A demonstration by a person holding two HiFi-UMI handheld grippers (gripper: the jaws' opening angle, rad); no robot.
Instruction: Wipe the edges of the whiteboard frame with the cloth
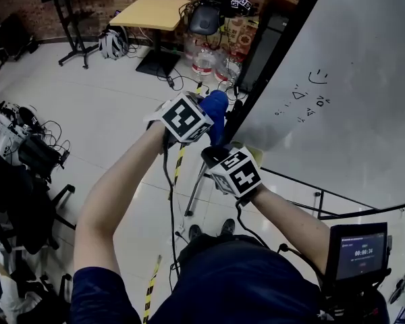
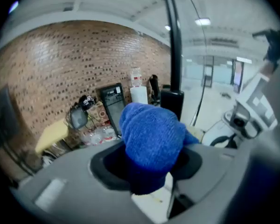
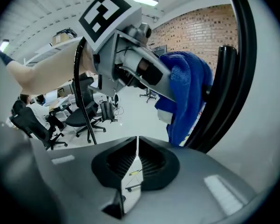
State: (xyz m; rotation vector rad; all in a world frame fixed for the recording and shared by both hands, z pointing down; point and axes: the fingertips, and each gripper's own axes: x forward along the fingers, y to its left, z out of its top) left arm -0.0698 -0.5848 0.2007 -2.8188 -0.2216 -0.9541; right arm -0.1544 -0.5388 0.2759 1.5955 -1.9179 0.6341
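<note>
The left gripper (image 2: pixel 147 164) grips the cloth (image 2: pixel 151 134) just beside the frame (image 1: pixel 269 66); it is better to press it flat there and slide evenly, keeping the closed, empty right gripper (image 3: pixel 136 164) clear.

The whiteboard (image 1: pixel 364 52) runs off the head view's top and right edges, its scribbles (image 1: pixel 309 94) too small to read.
</note>
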